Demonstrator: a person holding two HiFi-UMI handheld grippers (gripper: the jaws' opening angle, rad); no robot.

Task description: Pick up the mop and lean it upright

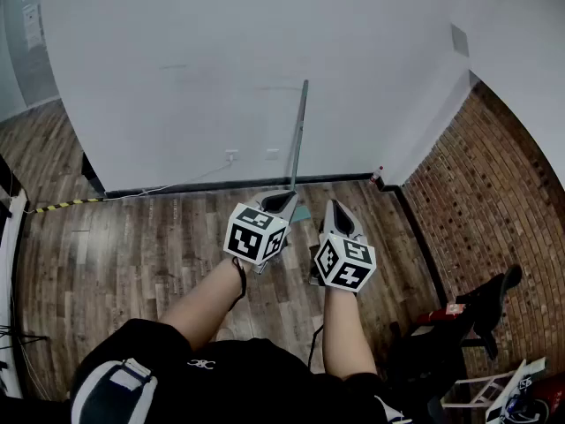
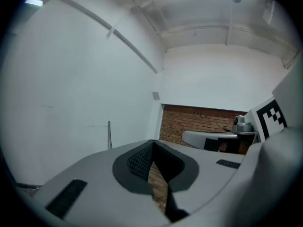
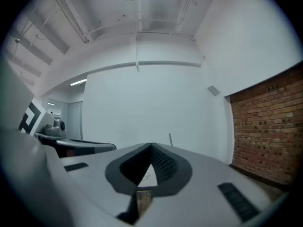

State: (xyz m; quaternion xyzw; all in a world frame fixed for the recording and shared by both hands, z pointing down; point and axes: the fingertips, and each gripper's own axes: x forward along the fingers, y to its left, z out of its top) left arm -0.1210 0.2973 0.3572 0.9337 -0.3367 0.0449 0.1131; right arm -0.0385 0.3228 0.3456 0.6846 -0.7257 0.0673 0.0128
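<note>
The mop (image 1: pixel 300 131) is seen at the frame's centre, leaned upright against the white wall (image 1: pixel 177 78). Just below it, the left gripper (image 1: pixel 279 203) and right gripper (image 1: pixel 336 212) are held side by side above the wooden floor (image 1: pixel 132 246), each with its jaws closed on nothing.

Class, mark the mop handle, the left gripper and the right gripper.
mop handle (image 1: pixel 298 140), head view, middle of the pole.
left gripper (image 1: pixel 282 200), head view, tips of its jaws.
right gripper (image 1: pixel 335 208), head view, tips of its jaws.
</note>
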